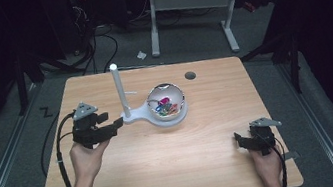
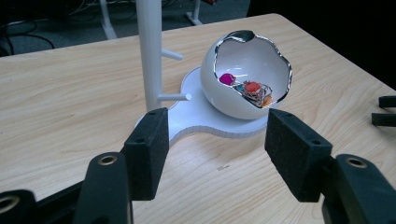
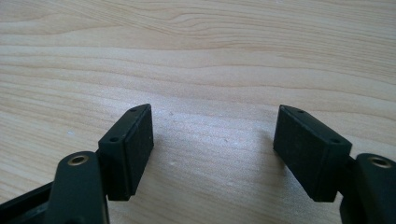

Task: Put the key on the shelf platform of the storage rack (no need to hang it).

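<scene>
Left gripper (image 1: 118,125), open and empty at frame centre-left, should squarely straddle the white stand's base (image 2: 205,119); right gripper (image 1: 238,139) rests open.

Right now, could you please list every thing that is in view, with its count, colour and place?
white stand: 1, white, flat base left of table centre, upright post with side pegs.
egg-shaped bowl: 1, white with silver rim, on the stand's base, right of the post.
small trinkets: several, pink, red, orange and blue, inside the bowl.
table: 1, light wood, with a round grey hole near its far edge.
left gripper: 1, black, jaws open, close to the stand's base.
right gripper: 1, black, jaws open, near the table's front right corner.
</scene>
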A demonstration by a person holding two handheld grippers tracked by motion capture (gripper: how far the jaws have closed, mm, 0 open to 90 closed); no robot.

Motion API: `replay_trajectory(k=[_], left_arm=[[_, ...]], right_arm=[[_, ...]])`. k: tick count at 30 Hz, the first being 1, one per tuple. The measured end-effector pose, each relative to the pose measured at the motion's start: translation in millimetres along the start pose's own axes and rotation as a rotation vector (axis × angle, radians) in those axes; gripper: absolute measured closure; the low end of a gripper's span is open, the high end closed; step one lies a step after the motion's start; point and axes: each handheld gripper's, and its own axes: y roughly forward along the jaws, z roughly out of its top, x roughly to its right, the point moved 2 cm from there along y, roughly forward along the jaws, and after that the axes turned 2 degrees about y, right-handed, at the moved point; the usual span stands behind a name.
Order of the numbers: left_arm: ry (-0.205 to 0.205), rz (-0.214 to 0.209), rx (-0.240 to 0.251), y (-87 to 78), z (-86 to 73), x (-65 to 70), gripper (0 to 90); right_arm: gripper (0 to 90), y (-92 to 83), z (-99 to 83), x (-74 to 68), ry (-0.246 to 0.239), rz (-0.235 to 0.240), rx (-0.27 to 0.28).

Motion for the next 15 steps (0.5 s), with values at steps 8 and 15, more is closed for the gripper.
replay_trajectory(k=[8,15], left_arm=[[-0.014,0.015,-0.016,0.3,-9.9,-3.2,39.8],[-0.047,0.022,-0.018,-1.0,-20.0,-8.4,39.5]], right_arm=[[29.0,-0.2,0.0,-0.1,0.0,0.0,-0.002],[28.9,-0.2,0.0,-0.2,0.0,0.0,-0.002]])
